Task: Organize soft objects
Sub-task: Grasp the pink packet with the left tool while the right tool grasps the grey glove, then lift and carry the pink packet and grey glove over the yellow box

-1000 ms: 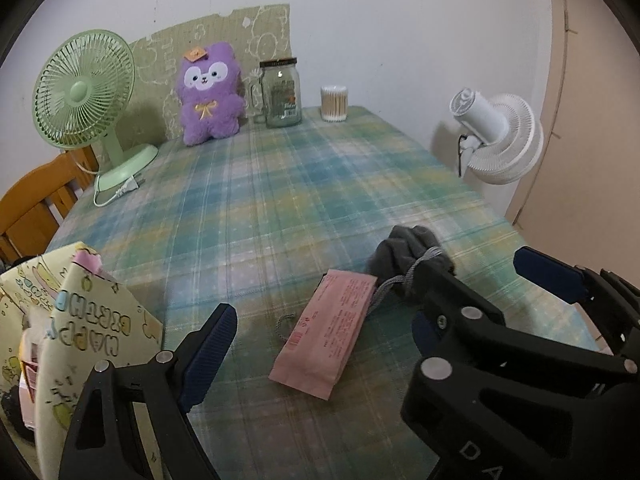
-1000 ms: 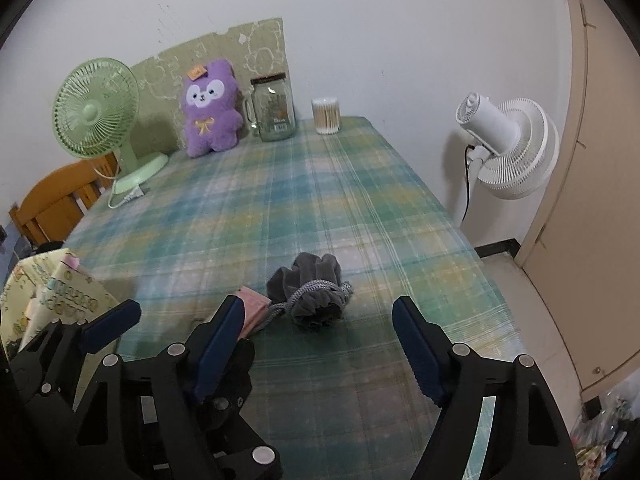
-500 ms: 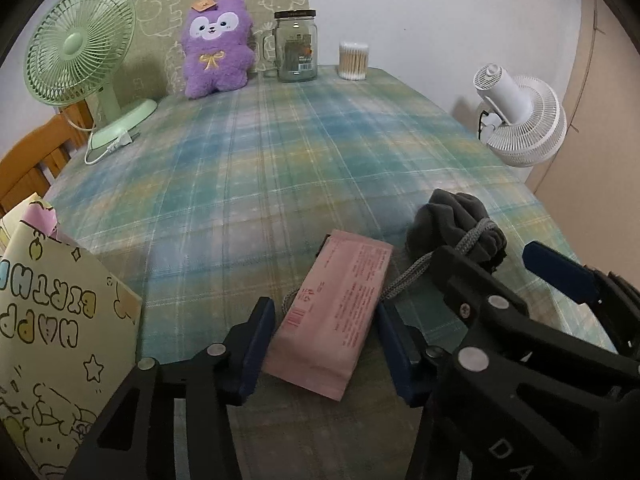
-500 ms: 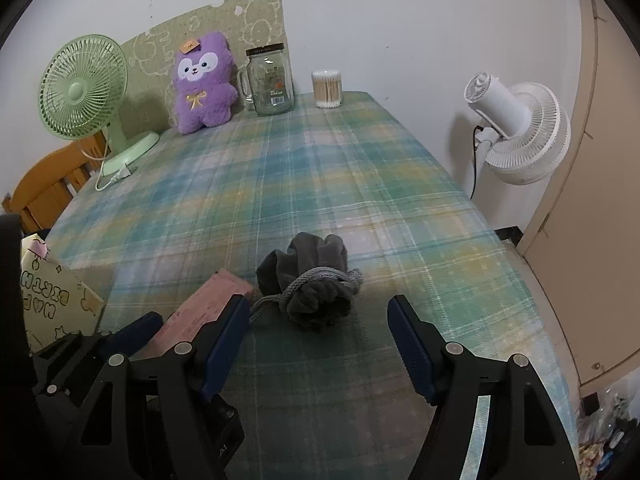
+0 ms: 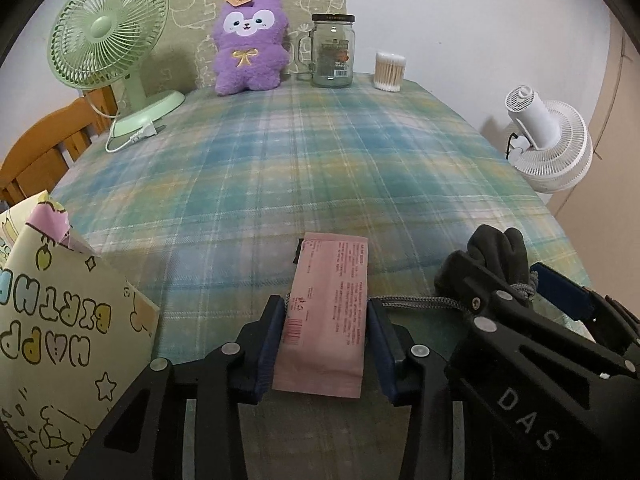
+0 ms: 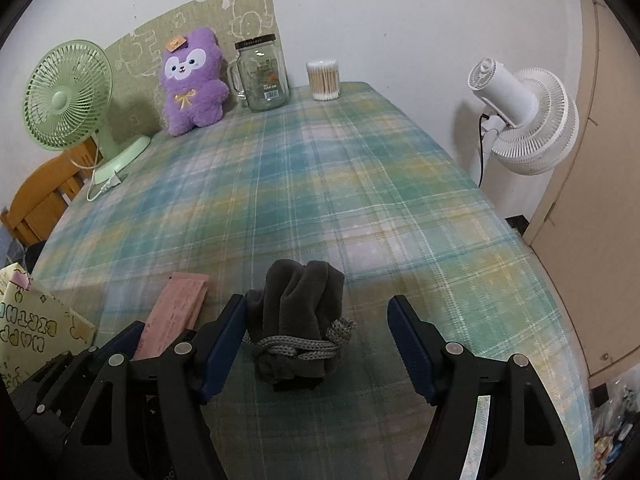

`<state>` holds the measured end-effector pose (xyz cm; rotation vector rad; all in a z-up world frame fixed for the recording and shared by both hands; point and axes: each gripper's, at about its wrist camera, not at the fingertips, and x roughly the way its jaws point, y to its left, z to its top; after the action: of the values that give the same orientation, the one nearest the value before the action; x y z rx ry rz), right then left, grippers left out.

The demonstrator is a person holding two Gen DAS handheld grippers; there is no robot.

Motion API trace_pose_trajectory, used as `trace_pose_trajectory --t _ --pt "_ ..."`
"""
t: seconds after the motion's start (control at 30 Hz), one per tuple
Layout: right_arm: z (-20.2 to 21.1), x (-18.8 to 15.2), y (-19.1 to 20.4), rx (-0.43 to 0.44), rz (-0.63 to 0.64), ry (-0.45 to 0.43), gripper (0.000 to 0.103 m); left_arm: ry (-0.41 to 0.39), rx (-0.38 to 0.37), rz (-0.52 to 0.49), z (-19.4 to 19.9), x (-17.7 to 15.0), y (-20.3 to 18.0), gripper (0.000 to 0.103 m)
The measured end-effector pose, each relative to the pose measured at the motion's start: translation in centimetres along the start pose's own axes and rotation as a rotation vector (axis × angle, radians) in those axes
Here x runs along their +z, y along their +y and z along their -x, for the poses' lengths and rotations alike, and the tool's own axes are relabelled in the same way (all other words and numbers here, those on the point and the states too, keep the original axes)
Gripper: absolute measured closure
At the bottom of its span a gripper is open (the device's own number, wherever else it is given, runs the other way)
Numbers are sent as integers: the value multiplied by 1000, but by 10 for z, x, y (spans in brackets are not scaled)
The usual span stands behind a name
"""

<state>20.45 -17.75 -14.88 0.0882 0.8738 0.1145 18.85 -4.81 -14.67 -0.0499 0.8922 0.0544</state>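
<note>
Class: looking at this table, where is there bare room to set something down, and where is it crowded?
Free: the wide plaid tablecloth between the back row, from green fan to cotton swab tub, and the near edge. Crowded: near edge, with pink packet, grey drawstring pouch and birthday gift bag.

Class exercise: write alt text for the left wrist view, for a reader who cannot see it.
The left tongs are closing around a flat pink packet lying on a plaid tablecloth. At right, the right tongs straddle a grey cloth bundle tied with cord; a birthday gift bag stands at left.
</note>
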Motion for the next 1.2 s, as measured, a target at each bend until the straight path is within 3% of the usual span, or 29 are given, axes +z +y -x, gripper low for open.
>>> trace_pose_trajectory --t 0.13,0.27,0.57,1.2 --pt "-4 1 5 28 11 21 52 -4 5 -7 0 0 -1 60" --pt "-1 -1 7 36 14 29 59 -2 6 -17 1 -1 -1 62" --pt "15 -10 7 22 4 21 61 -16 -6 -39 13 -10 -4 63" --pt "82 -20 12 5 12 -83 61 -111 -42 -46 73 -19 -3 63"
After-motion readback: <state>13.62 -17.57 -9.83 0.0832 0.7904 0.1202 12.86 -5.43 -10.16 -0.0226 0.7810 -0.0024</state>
